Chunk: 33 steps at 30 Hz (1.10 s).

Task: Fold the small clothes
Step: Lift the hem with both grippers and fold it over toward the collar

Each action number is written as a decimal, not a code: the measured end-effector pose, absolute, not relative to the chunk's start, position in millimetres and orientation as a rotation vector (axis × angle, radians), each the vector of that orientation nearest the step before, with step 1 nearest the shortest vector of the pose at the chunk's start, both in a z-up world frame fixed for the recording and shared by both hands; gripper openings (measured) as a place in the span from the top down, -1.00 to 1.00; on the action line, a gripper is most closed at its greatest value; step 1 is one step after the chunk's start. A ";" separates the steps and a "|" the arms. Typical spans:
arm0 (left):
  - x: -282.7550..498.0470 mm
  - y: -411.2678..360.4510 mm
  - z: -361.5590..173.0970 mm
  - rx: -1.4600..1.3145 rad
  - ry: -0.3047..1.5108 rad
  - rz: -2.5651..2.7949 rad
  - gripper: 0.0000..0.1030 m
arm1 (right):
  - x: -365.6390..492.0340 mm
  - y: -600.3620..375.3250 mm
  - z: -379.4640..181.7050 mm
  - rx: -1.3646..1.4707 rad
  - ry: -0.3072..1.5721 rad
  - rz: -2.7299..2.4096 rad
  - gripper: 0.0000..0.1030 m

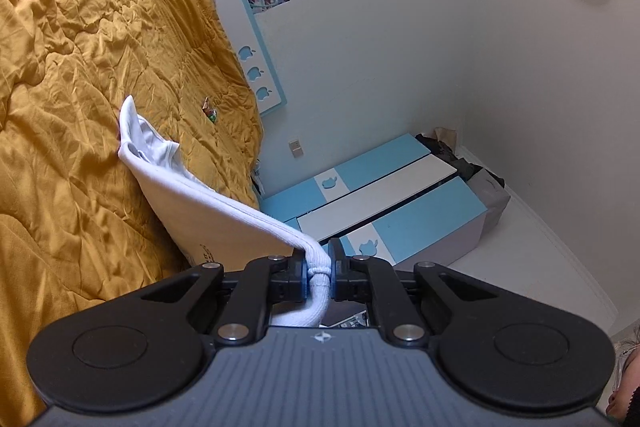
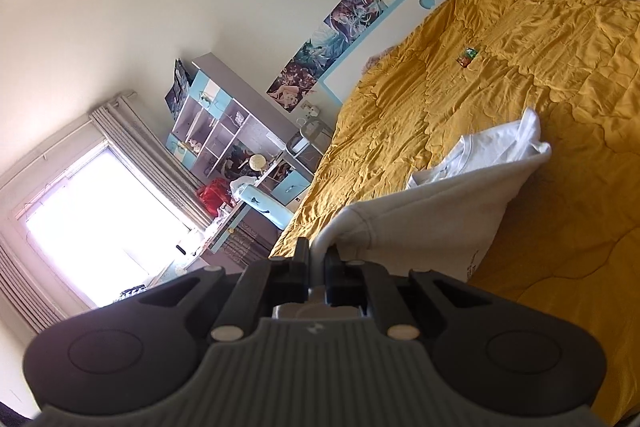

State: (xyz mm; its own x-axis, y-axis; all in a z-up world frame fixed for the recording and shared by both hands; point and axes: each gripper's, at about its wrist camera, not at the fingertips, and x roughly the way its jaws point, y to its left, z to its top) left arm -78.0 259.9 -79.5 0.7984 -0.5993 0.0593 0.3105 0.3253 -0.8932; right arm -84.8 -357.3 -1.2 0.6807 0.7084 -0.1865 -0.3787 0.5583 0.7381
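A small white garment (image 1: 224, 215) hangs stretched above the mustard-yellow quilt (image 1: 80, 67). My left gripper (image 1: 319, 267) is shut on its ribbed hem corner, which bunches between the jaws. My right gripper (image 2: 317, 259) is shut on the other hem corner of the same garment (image 2: 440, 211). The cloth runs from both grippers down to the bed, where its neck end and sleeves (image 2: 500, 143) rest crumpled on the quilt (image 2: 540, 47). Faint print shows near the garment's lower edge.
A small colourful wrapper (image 1: 209, 109) lies on the quilt beyond the garment; it also shows in the right wrist view (image 2: 468, 55). A blue-and-white headboard (image 1: 248, 27) and wardrobe (image 1: 384, 211) stand behind the bed. A desk with shelves (image 2: 236, 155) and a bright window (image 2: 100, 227) are to the side.
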 end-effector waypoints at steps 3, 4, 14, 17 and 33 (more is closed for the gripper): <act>-92.6 264.7 -72.4 -1.062 0.284 -0.608 0.82 | -97.6 -358.4 3.7 0.723 0.500 0.680 0.97; -98.9 266.7 -72.4 -1.073 0.272 -0.613 0.82 | -101.6 -359.4 4.1 0.731 0.500 0.680 0.97; -155.4 265.8 -50.2 -0.988 0.279 -0.619 0.82 | -163.3 -379.2 6.4 0.776 0.505 0.613 0.97; -165.6 265.3 -45.0 -0.989 0.273 -0.631 0.82 | -173.9 -388.5 5.9 0.793 0.515 0.591 0.97; -80.2 277.9 -33.7 -1.002 0.222 -0.596 0.81 | -93.3 -406.0 -7.0 0.876 0.595 0.552 0.97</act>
